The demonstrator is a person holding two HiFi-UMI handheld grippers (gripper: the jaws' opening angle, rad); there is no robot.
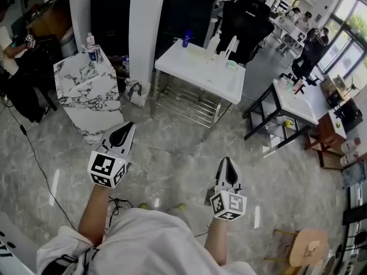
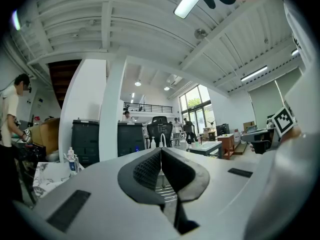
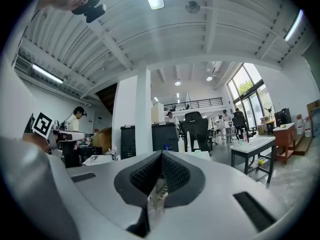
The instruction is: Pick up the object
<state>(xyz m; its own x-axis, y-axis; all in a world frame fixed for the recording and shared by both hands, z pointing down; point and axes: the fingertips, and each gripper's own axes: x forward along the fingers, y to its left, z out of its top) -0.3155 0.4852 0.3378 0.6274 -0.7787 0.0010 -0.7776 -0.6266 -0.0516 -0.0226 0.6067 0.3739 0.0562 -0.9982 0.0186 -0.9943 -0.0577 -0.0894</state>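
Note:
My left gripper (image 1: 128, 127) and right gripper (image 1: 227, 161) are held at waist height over the grey marble floor. Both are shut, with nothing between the jaws. In the left gripper view the left gripper (image 2: 161, 150) has its black pads touching at the tip. The right gripper (image 3: 162, 153) looks the same in the right gripper view. Ahead stands a white table (image 1: 189, 72) with a blue bottle (image 1: 187, 38) and white bottles (image 1: 214, 42) on it. A marble-patterned stand (image 1: 86, 93) at the left carries a small bottle (image 1: 90, 40). Both are well beyond the grippers.
A white pillar (image 1: 146, 33) rises between the stand and the table, with dark cabinets (image 1: 186, 13) behind. A black-framed table (image 1: 298, 105) stands at the right, people beyond it. A wooden stool (image 1: 307, 246) is at the lower right. A cable (image 1: 34, 156) trails over the floor at left.

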